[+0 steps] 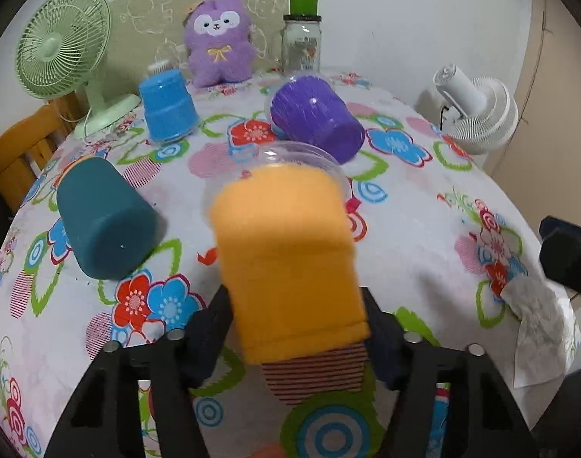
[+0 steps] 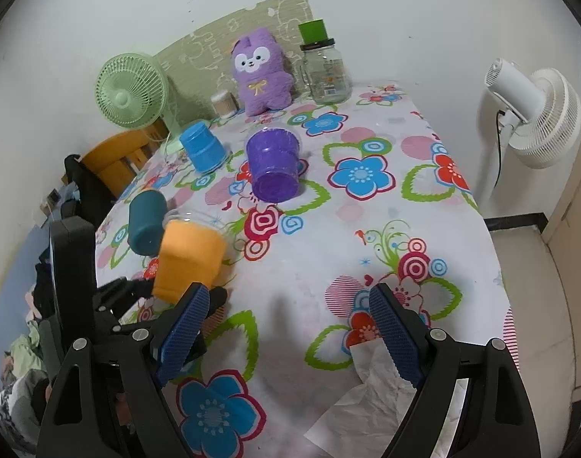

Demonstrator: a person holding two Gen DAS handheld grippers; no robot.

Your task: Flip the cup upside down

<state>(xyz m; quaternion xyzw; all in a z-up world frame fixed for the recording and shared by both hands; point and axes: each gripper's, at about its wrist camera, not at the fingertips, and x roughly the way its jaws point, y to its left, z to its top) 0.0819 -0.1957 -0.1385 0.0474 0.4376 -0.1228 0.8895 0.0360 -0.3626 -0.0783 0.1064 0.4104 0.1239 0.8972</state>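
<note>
Your left gripper point(image 1: 296, 328) is clenched on the orange cup point(image 1: 286, 263), its dark fingers pressing the cup's matte, felt-like sides near the flat base at lower centre of the left wrist frame. The cup tapers, and its long axis runs up the frame away from you, with the clear plastic rim point(image 1: 302, 156) pointing toward the purple cup point(image 1: 315, 118) and the base toward the camera. In the right wrist view the orange cup point(image 2: 189, 259) hangs tilted at centre left, just beside the smooth teal cup point(image 2: 147, 227). Your right gripper point(image 2: 286, 328) is released, its ribbed blue pads point(image 2: 185, 328) spread wide over bare floral tablecloth point(image 2: 309, 229). A crumpled white tissue point(image 2: 370, 400) lies at the lower right, near the table's edge.
</note>
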